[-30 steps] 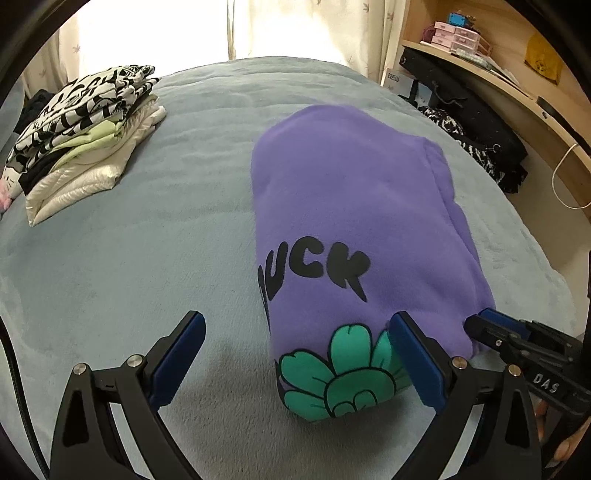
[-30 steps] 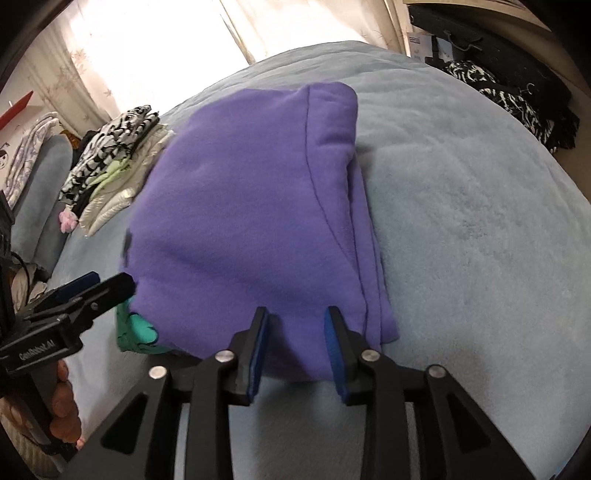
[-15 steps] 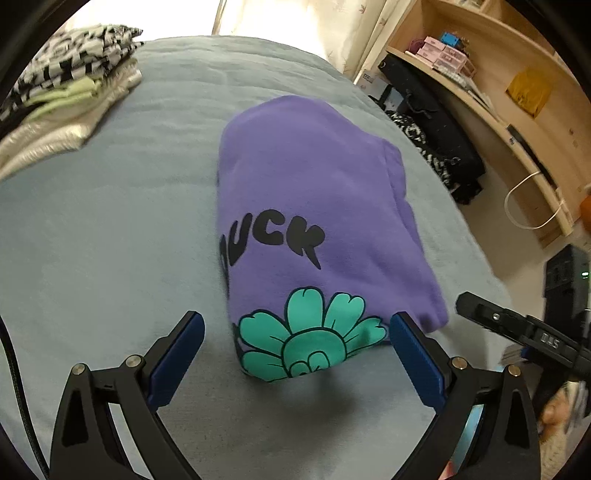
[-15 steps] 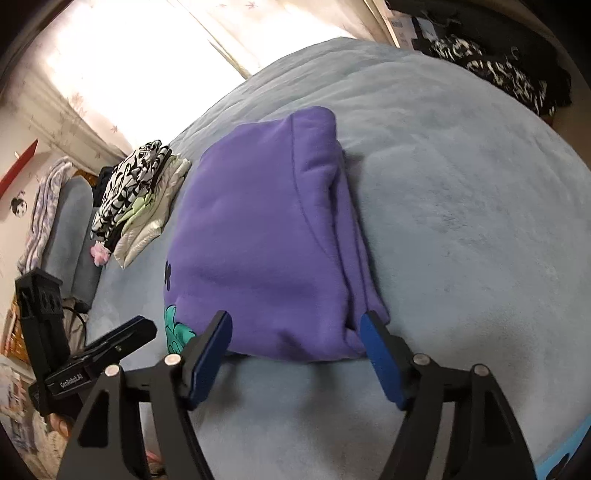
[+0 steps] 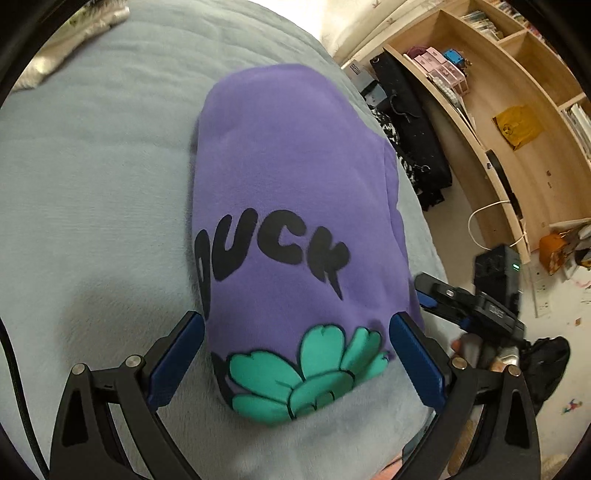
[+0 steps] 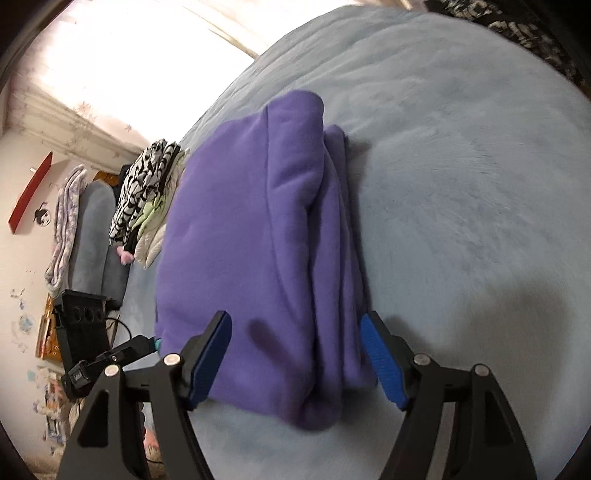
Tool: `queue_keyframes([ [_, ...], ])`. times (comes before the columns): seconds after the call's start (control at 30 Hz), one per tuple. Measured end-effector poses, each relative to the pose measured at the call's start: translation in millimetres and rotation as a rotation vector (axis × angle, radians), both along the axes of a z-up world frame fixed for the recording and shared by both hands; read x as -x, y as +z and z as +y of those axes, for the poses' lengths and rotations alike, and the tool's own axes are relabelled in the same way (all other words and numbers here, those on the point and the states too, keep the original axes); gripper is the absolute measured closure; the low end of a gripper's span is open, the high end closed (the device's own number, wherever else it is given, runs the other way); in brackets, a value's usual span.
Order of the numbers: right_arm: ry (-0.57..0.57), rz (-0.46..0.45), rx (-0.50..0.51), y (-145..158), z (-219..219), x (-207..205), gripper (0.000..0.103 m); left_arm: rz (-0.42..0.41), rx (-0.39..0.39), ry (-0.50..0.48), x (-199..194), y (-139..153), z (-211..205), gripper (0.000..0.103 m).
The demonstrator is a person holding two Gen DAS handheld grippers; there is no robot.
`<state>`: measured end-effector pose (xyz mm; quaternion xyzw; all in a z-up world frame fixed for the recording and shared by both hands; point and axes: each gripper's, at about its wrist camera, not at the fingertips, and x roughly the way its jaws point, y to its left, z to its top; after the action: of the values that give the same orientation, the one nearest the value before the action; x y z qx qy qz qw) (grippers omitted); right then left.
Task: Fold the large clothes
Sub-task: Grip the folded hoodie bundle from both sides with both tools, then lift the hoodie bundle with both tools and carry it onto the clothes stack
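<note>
Stack of folded clothes (image 5: 70, 33) cut off by frame edge

— What do my tools look like from here?

— I see my left gripper (image 5: 295, 363) as two black angular arms, each with a triangular cut-out, tipped with blue pads. Silver screw heads sit on the arm joints, two per side. A thin black cable runs down the far left edge.

— And the other one?

— My right gripper (image 6: 295, 360) is built the same: black frame, ribbed blue pads, silver screws. From the left camera I see its black body side-on, with small pale lettering I can't read.
</note>
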<state>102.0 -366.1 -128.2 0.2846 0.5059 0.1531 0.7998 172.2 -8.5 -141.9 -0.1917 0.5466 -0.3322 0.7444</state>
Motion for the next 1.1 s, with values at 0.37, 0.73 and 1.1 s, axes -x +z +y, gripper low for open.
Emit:
queue_keyframes([
  [0.37, 0.160, 0.018, -0.194, -39, 8, -58, 0.016, 0.070, 0.124, -0.074, -34, -45, -10, 0.000],
  [0.73, 0.244, -0.062, -0.155, -45, 41, -78, 0.000, 0.075, 0.142, -0.095, -49, -60, -29, 0.000],
  [1.1, 0.193, -0.195, -0.001, -13, 52, -57, 0.030, -0.054, -0.115, -0.113, -35, -21, -59, 0.002],
])
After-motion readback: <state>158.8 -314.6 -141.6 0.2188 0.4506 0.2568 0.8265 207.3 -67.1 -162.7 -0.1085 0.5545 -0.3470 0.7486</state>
